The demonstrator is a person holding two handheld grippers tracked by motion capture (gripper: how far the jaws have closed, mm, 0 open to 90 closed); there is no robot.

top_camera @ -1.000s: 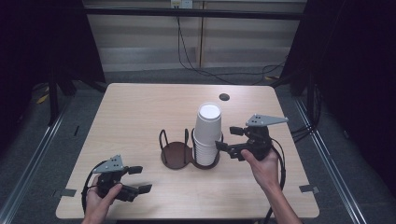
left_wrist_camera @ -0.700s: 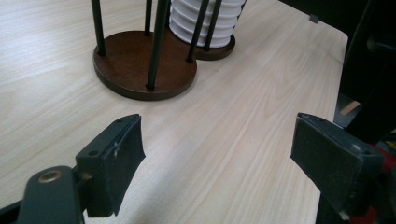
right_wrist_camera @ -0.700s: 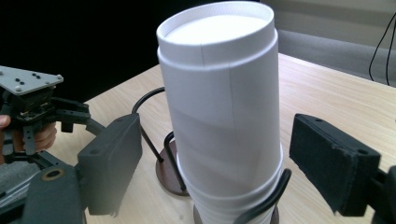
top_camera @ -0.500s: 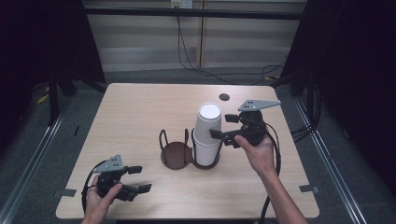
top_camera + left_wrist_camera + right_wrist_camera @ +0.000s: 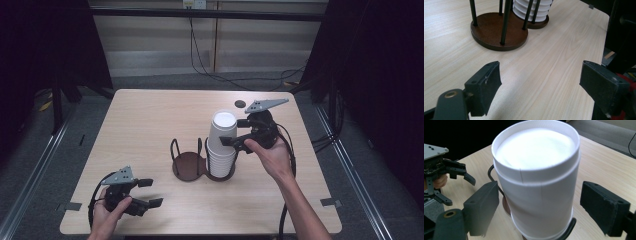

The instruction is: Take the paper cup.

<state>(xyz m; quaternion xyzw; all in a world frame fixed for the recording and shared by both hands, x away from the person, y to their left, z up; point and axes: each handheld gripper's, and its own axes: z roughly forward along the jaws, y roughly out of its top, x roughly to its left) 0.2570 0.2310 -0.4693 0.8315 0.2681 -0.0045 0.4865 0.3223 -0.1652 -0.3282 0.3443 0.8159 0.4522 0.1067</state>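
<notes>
You held the right tongs [image 5: 234, 134] around the top of the stack of white cups [image 5: 222, 142], jaws spread either side with a gap, not gripping. The stack stood in the right ring of the dark holder [image 5: 189, 165] mid-tabletop [image 5: 150, 120]. Your left tongs [image 5: 148, 192] lay released, empty, near the tabletop's front left corner.

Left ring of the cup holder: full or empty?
Empty. The left ring shows its bare brown base; the cups stand in the right ring.
</notes>
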